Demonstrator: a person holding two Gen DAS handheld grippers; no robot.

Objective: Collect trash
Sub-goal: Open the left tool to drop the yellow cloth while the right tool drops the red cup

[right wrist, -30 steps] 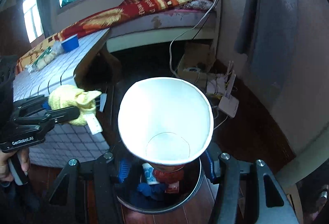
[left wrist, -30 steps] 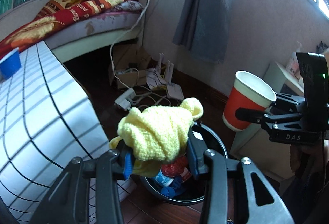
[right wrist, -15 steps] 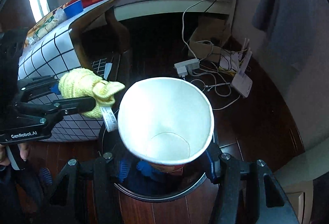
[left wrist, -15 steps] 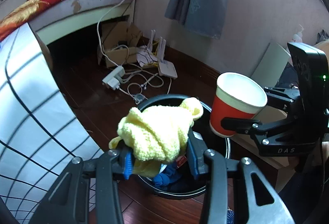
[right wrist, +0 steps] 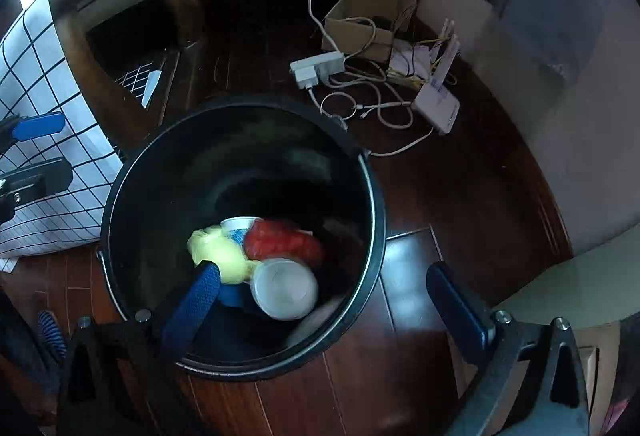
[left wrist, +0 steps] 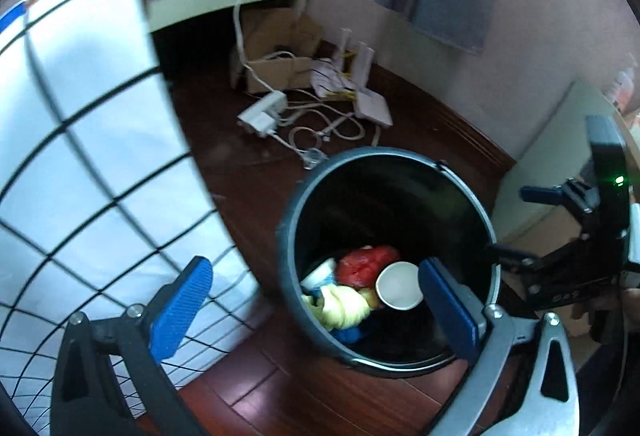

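Both the left gripper (left wrist: 312, 296) and right gripper (right wrist: 324, 296) have just sprung wide, released and empty over the round black plastic bin (right wrist: 372, 196); the yellow knitted cloth (right wrist: 218, 254) and white-lined paper cup (right wrist: 285, 288), clamped a second ago, now lie inside it; the drop looks complete; items beneath are dim and partly hidden.

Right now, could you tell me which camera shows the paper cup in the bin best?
The right wrist view: the paper cup lies large and unobstructed inside the bin. In the left wrist view the cup appears smaller, beside a blue finger pad.
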